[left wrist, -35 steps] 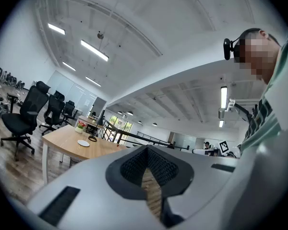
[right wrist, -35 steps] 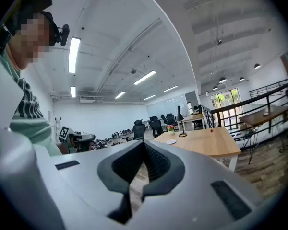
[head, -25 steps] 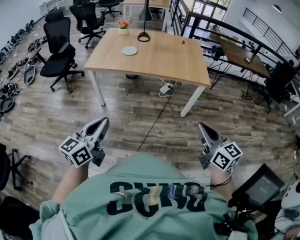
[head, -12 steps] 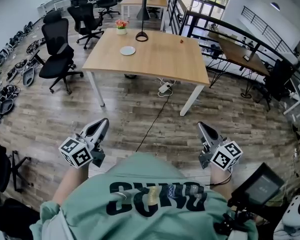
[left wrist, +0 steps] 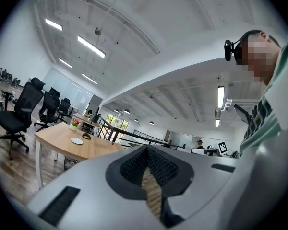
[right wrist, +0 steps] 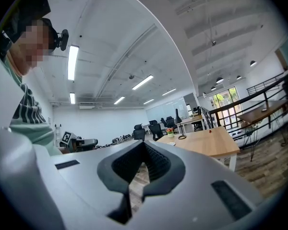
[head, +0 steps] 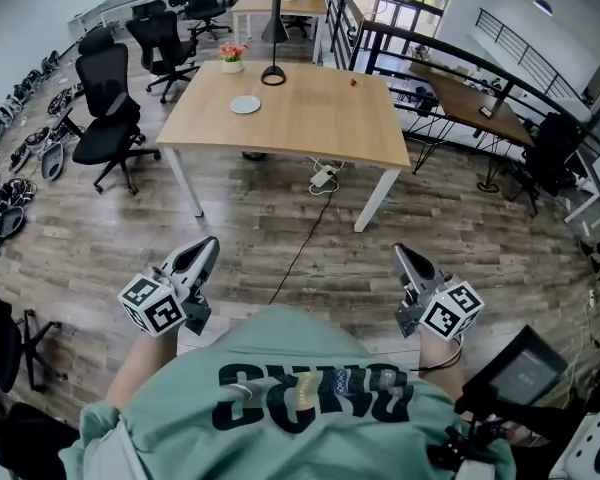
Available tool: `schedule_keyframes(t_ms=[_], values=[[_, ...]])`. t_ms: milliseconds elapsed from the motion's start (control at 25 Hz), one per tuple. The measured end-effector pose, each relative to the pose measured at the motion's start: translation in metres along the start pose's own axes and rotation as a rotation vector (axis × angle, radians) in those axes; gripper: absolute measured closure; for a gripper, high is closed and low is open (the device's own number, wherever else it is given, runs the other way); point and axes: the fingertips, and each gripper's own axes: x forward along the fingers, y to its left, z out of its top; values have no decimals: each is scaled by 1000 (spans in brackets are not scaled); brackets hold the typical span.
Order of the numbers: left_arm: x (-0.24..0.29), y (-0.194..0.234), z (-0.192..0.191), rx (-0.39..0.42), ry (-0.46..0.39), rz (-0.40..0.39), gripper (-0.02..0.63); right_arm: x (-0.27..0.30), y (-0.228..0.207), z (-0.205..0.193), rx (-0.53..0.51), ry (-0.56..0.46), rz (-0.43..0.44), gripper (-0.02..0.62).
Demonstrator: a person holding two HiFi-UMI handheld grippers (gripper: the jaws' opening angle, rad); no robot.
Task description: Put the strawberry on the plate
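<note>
The room was a large open office with a wood-plank floor (head: 280, 218), and a light wooden table with white legs (head: 310, 128) stood well ahead of the rig, with black office chairs (head: 105, 103) at its left. On this table I could see the small red strawberry (head: 353, 82) lying alone near the far right edge. The small round white plate (head: 245, 105) sat toward the left part of the top, well apart from the fruit. A black lamp with a ring base (head: 273, 72) and a little pot of flowers (head: 232, 58) stood behind the plate. The left gripper (head: 207, 247) and the right gripper (head: 401, 254) were both held low and close to the body, pointing forward over the floor, far from the table. In its own view each one showed its jaws closed together with nothing between them, only floor visible through the gap behind the tips. I judged that the task was at its very first step, the approach: nothing was picked up, and the strawberry was not on the plate. The next move, I think, called for walking up to the table and opening the jaws of one gripper, probably the right, because the fruit was on that side. Then the jaws should be brought around the strawberry and closed gently, since it is small and soft and could roll or be squashed.
</note>
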Motion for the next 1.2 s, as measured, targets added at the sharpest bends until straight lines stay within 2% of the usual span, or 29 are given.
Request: schedule_keyframes(t_ms=[200, 520, 760, 1200], values=[[20, -22, -7, -3, 7, -11, 604, -22, -15, 1, 6, -2, 3, 591], [73, -88, -39, 1, 50, -54, 604, -97, -66, 0, 30, -18, -19, 591], [103, -125, -53, -16, 87, -93, 604, -133, -88, 5, 58, -21, -46, 591], [138, -158, -65, -16, 157, -137, 604, -165, -116, -4, 119, -40, -74, 591]])
